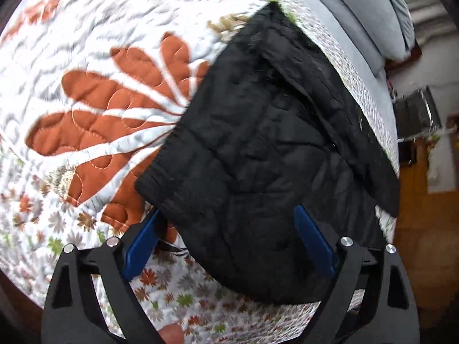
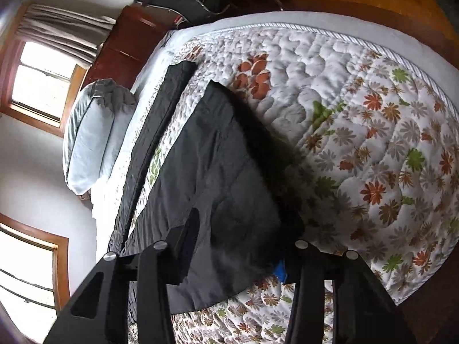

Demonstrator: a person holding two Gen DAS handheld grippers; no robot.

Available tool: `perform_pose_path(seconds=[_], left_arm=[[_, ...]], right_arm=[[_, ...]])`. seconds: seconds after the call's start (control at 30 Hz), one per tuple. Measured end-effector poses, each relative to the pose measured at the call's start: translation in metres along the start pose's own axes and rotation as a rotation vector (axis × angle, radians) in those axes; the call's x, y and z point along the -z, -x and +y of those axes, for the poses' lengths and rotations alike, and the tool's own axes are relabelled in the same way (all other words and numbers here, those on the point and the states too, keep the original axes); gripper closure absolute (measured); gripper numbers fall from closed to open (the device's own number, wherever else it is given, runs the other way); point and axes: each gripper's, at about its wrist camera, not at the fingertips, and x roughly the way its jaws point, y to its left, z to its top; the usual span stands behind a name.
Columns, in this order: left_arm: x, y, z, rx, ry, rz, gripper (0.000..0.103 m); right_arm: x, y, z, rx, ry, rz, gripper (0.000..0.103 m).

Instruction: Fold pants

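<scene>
The black pants (image 1: 258, 149) lie folded over on the flowered quilt (image 1: 86, 43). My left gripper (image 1: 229, 229) is open, its blue fingers (image 1: 314, 240) wide apart, with the pants' lower edge lying between them. In the right wrist view the pants (image 2: 206, 177) lie in front of my right gripper (image 2: 238, 243), which is open with its fingers (image 2: 186, 246) spread over the near end of the cloth. One pant leg (image 2: 155, 132) stretches separately along the bed's left side.
The quilt (image 2: 358, 114) covers the bed. Grey-blue pillows (image 2: 91, 134) lie at its head by the windows. A dark wooden cabinet (image 2: 123, 46) and a chair (image 2: 178, 0) stand beyond the bed. Wooden floor (image 1: 416, 223) lies past the bed edge.
</scene>
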Motion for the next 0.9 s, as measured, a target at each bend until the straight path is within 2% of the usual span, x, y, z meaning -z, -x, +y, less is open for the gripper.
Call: perform_pose_path(seconds=[0.03, 0.07, 0.1, 0.13, 0.17, 0.2, 0.27, 0.33, 0.37, 0.43, 0.63, 0.8, 0.9], left_arm=[[0.003, 0.003, 0.001, 0.014, 0.030, -0.006, 0.014], [0.001, 0.005, 0.002, 0.020, 0.057, -0.016, 0.019], [-0.002, 0.007, -0.001, -0.003, 0.054, -0.035, 0.028], [-0.003, 0.007, -0.009, -0.071, 0.003, -0.044, 0.055], [0.009, 0.012, -0.007, -0.071, -0.026, -0.044, 0.076], [0.013, 0.011, -0.010, -0.039, -0.030, -0.036, 0.077], [0.009, 0.007, -0.005, -0.029, -0.015, -0.030, 0.079], [0.007, 0.007, 0.001, -0.008, 0.015, -0.029, 0.080], [0.006, 0.008, 0.002, -0.004, 0.018, -0.030, 0.080], [0.012, 0.021, 0.013, -0.005, 0.010, -0.030, 0.081], [0.018, 0.043, 0.017, -0.003, 0.017, -0.004, 0.082], [0.026, 0.064, 0.049, 0.006, 0.066, 0.005, 0.082], [0.037, 0.066, 0.068, 0.022, 0.093, 0.019, 0.082]], right_arm=[[0.000, 0.001, 0.000, -0.006, -0.004, -0.002, 0.057], [-0.001, 0.001, 0.000, -0.013, -0.012, -0.002, 0.057], [-0.002, 0.001, -0.002, -0.023, -0.027, -0.001, 0.053], [-0.002, 0.001, -0.003, -0.027, -0.033, 0.002, 0.051], [-0.003, 0.000, -0.003, -0.027, -0.030, 0.005, 0.051], [-0.003, -0.001, -0.001, -0.018, -0.019, 0.006, 0.051], [-0.004, -0.003, 0.000, -0.018, -0.007, 0.007, 0.051], [-0.004, -0.003, 0.002, -0.016, 0.004, 0.004, 0.068], [-0.004, -0.003, 0.003, -0.011, 0.012, 0.003, 0.083], [-0.002, -0.001, 0.005, -0.009, 0.020, 0.004, 0.087], [0.002, 0.010, 0.021, -0.009, 0.067, 0.034, 0.089], [0.019, 0.013, 0.031, 0.001, 0.100, 0.071, 0.089], [0.032, 0.010, 0.024, 0.035, 0.116, 0.096, 0.089]])
